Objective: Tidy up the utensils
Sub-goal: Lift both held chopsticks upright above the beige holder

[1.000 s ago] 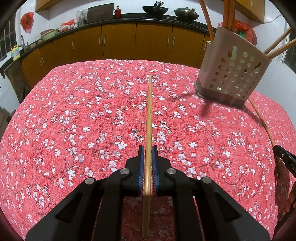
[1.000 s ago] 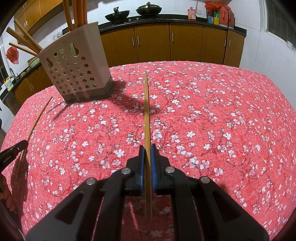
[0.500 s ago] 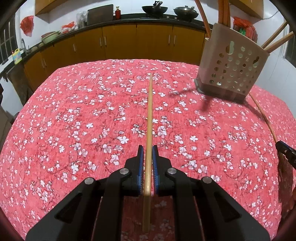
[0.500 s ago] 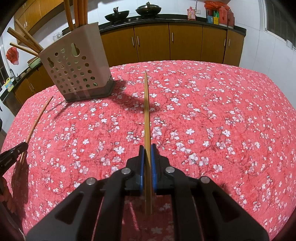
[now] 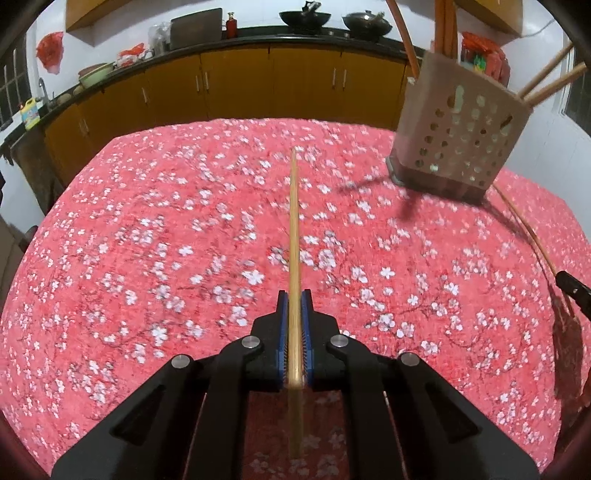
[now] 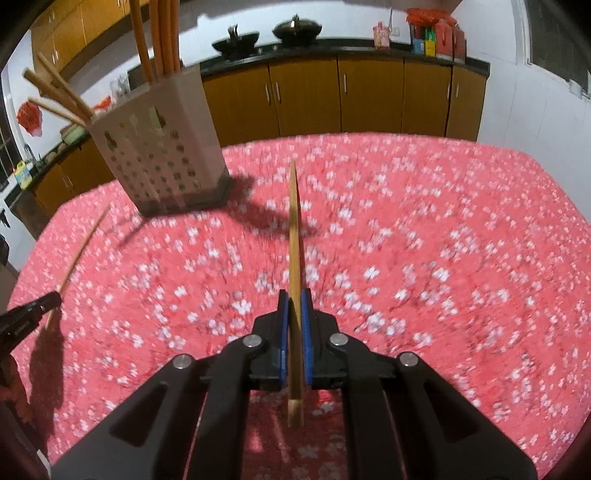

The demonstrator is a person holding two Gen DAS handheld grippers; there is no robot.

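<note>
My left gripper (image 5: 294,295) is shut on a wooden chopstick (image 5: 294,229) that sticks out forward above the red flowered tablecloth (image 5: 147,240). My right gripper (image 6: 294,295) is shut on a second chopstick (image 6: 294,225) in the same way. A beige perforated utensil holder (image 5: 458,147) with several chopsticks in it stands at the upper right in the left wrist view; the same holder (image 6: 155,147) is at the upper left in the right wrist view. Each gripper's tip with its chopstick shows at the edge of the other view: right gripper (image 5: 572,290), left gripper (image 6: 29,314).
Brown kitchen cabinets (image 5: 258,88) under a dark counter run behind the table, with woks (image 5: 304,16) and bottles on top. The table's far edge lies just before them. A person's hand (image 6: 11,376) shows at the left edge of the right wrist view.
Both grippers have lifted and tipped a little with their chopsticks; the holder has shifted in both views and the views are now blurred. The left jaws have closed tighter on the chopstick.
</note>
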